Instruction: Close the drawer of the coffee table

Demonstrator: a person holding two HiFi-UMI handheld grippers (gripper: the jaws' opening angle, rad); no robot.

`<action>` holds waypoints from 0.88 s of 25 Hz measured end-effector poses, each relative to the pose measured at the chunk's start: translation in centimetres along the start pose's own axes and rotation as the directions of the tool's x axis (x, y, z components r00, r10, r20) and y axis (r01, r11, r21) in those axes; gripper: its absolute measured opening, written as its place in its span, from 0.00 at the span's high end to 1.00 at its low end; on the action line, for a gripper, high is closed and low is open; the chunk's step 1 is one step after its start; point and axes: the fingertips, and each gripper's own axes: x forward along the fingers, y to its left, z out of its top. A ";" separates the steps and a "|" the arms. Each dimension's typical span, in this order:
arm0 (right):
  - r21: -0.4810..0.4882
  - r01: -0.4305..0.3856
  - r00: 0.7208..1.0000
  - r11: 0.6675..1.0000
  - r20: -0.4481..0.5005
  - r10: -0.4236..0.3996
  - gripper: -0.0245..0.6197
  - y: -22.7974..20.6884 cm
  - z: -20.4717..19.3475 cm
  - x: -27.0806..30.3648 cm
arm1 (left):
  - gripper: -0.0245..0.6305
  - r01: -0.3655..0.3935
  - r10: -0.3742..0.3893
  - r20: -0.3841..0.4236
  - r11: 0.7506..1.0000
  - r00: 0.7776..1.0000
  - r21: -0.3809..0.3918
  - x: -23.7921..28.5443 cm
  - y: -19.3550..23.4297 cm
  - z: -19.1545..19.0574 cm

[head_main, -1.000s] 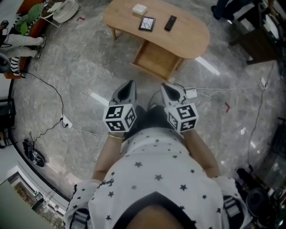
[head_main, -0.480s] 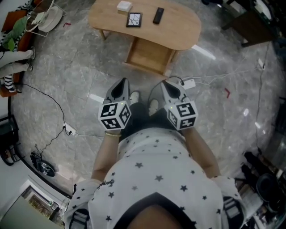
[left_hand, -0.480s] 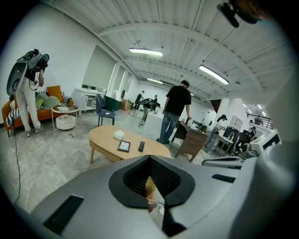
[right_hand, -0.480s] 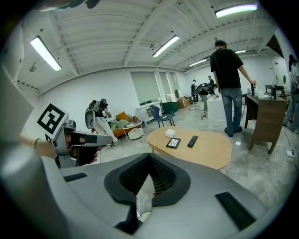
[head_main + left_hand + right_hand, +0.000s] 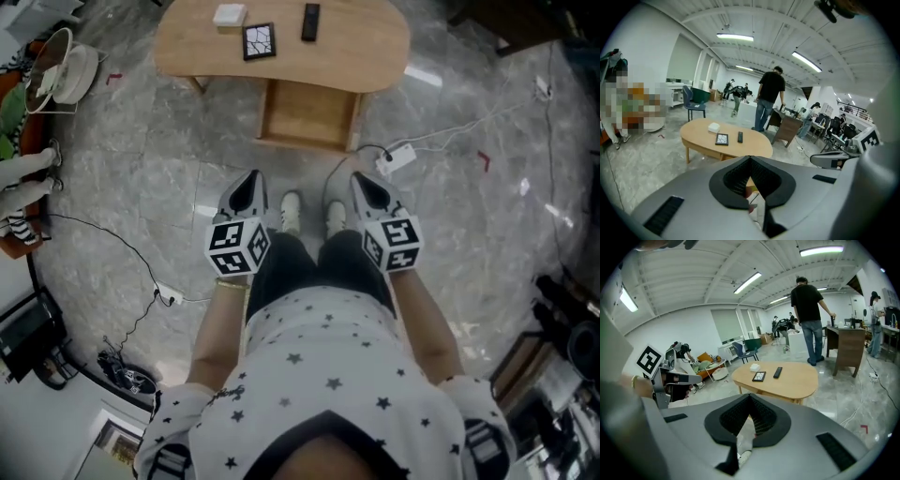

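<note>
Standing on the grey marble floor point(image 5: 141, 178), the person is facing the coffee table point(image 5: 370, 58), which is lying across the top of the head view. Its drawer point(image 5: 307, 114) is sticking out from under the near edge of the tabletop, drawn open toward the person, with its wooden bottom showing.

The left gripper point(image 5: 251, 180) and the right gripper point(image 5: 364, 183) are being held low in front of the body, side by side, both pointing forward and down toward the table. Both are hanging well apart from the drawer, touching nothing. The person's white shoes point(image 5: 291, 211) are showing on the floor between them. In each gripper view the ribbed black pads are pressing together at the tips, so both claws are closed with nothing gripped.

On the tabletop a white box point(image 5: 230, 14), a flat dark square point(image 5: 259, 40) and a black remote point(image 5: 310, 22) are lying in a row near the far side. The square is carrying a light crackle pattern and may be a tablet, though the view is too small to be sure.

A white power strip point(image 5: 397, 157) is lying on the floor just right of the drawer, its cable point(image 5: 469, 122) trailing off to the right. Beyond the table, a bystander in a black shirt point(image 5: 809, 319) is standing beside a brown desk point(image 5: 846, 350).
</note>
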 end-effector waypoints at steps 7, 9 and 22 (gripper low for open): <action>0.080 0.123 0.992 0.989 -0.044 -0.120 0.95 -3.3 -4.7 3.5 | 0.95 0.048 -0.042 -0.091 0.997 0.995 0.065 5.3 4.8 -3.1; 0.086 0.151 0.987 0.985 -0.062 -0.146 0.95 -4.6 -6.5 4.6 | 0.95 0.053 -0.043 -0.116 0.995 0.992 0.083 7.1 6.0 -4.5; 0.088 0.226 0.961 0.970 -0.182 -0.207 0.90 -12.1 -17.6 11.5 | 0.93 0.083 -0.045 -0.253 0.987 0.966 0.140 17.5 11.7 -14.8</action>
